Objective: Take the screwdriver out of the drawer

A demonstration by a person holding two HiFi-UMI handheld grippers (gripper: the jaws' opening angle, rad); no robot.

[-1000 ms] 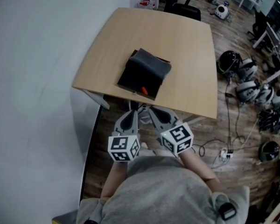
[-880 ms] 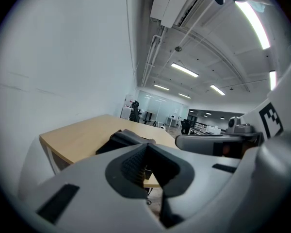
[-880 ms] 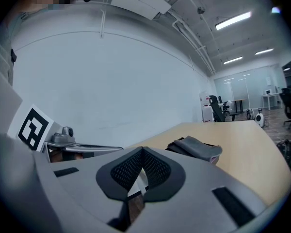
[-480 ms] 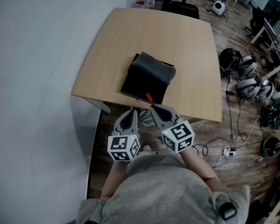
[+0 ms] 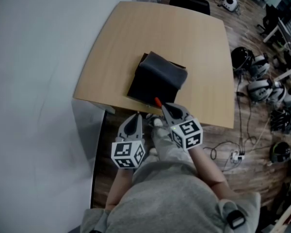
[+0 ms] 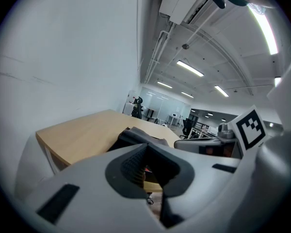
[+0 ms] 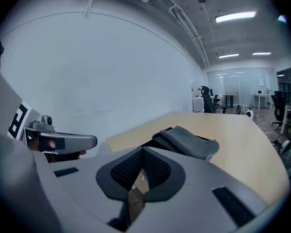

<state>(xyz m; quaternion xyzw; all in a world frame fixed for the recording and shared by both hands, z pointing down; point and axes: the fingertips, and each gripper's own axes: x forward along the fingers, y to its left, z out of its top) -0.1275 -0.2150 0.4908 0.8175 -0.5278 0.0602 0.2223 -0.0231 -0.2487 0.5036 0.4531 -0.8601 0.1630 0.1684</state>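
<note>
Tan desk [image 5: 194, 47] carries one black drawer unit [image 5: 144, 90] at the middle of its near edge, with a dark grey cloth [image 5: 164, 71] draped over its top and far side. An orange handle, taken to be the screwdriver [image 5: 156, 101], protrudes from the unit's front face right at the desk's near edge. Whether the drawer itself is pulled out cannot be determined. Right gripper [image 5: 168, 108] is held off the near edge with its tip just beside that handle; contact not confirmed. Its jaws are pressed together with nothing between them. Left gripper [image 5: 134, 119] sits lower and further from the desk's edge, clear of the unit, jaws likewise together and empty. Helmets [image 5: 242, 62] lie on the floor beyond the desk's right edge.
</note>
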